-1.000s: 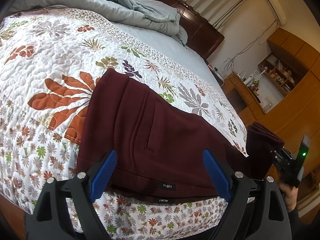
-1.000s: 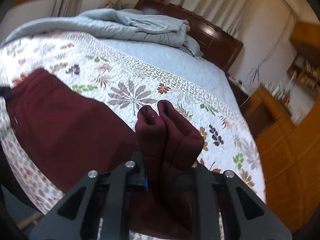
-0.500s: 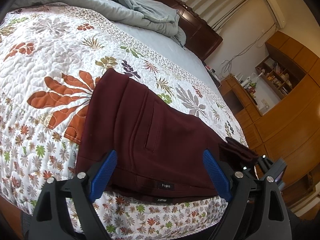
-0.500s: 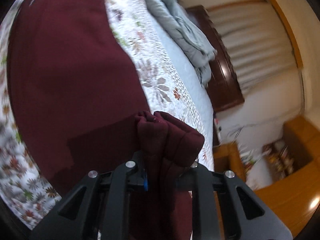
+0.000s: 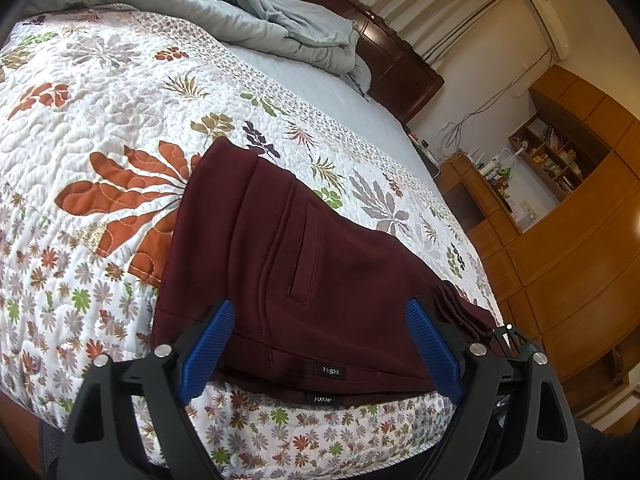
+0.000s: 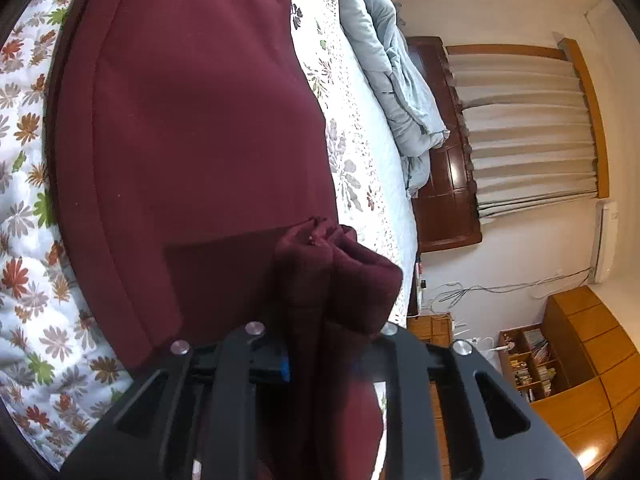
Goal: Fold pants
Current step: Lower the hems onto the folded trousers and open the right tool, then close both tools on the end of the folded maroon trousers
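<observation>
The maroon pants lie on the floral quilt near the bed's front edge, waistband with two labels toward me. My left gripper is open, its blue fingers straddling the waistband without closing on it. My right gripper is shut on the bunched leg ends and holds them over the flat part of the pants. In the left wrist view the held leg ends show at the right, just past my right finger.
A grey duvet is heaped at the head of the bed by a dark wooden headboard. Wooden cabinets and shelves stand to the right of the bed. The bed edge drops off just below the waistband.
My right gripper has swung left and tipped over, carrying the leg ends across the pants toward the waistband. My left gripper has stayed open at the waistband.
</observation>
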`<state>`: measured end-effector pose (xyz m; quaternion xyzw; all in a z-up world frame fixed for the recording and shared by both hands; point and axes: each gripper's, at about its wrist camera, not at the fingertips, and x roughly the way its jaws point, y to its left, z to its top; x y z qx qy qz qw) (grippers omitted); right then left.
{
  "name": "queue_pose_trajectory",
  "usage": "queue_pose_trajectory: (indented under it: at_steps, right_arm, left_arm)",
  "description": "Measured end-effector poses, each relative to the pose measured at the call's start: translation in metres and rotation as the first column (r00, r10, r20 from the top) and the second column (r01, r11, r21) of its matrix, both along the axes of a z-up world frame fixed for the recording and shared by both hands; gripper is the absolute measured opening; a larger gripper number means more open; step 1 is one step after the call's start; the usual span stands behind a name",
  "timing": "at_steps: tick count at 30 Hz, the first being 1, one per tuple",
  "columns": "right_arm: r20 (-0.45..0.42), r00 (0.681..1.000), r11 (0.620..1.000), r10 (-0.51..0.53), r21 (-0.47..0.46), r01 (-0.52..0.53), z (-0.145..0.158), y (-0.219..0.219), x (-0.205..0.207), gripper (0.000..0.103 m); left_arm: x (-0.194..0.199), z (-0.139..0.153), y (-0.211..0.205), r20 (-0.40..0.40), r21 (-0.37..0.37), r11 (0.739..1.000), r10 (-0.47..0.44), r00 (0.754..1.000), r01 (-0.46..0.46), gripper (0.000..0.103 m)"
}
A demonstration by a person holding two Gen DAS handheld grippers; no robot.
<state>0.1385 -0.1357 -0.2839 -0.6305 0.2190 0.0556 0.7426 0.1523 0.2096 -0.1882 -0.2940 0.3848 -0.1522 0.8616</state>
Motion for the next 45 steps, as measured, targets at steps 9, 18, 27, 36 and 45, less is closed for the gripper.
queue_pose_trajectory:
  at_steps: [9, 18, 27, 36, 45]
  right_arm:
    - [0.009, 0.999, 0.988, 0.034, 0.149, -0.035, 0.051, -0.001, -0.039, 0.059]
    - [-0.262, 0.955, 0.71, -0.136, 0.646, 0.279, 0.158, -0.096, -0.023, 0.045]
    - [-0.721, 0.69, -0.014, -0.066, 0.692, 0.722, 0.104, -0.289, 0.021, 0.009]
    - [-0.774, 0.634, 0.04, 0.004, 0.633, 0.773, 0.061, -0.286, 0.024, 0.003]
    - [-0.736, 0.646, -0.234, 0.203, 0.604, 0.762, 0.051, -0.332, 0.107, 0.001]
  left_arm:
    - [-0.034, 0.058, -0.014, 0.251, 0.141, 0.981, 0.096, 0.963, -0.134, 0.088]
    - [-0.009, 0.084, -0.147, 0.252, -0.091, 0.971, -0.191, 0.949, 0.22, 0.088]
    - [0.021, 0.054, -0.309, 0.226, -0.191, 0.776, -0.561, 0.797, 0.601, 0.088]
    - [0.056, -0.043, -0.322, -0.036, -0.266, 0.81, -0.55, 0.835, 0.522, 0.087]
    - [0.05, -0.041, -0.317, 0.014, -0.257, 0.81, -0.542, 0.84, 0.527, 0.087]
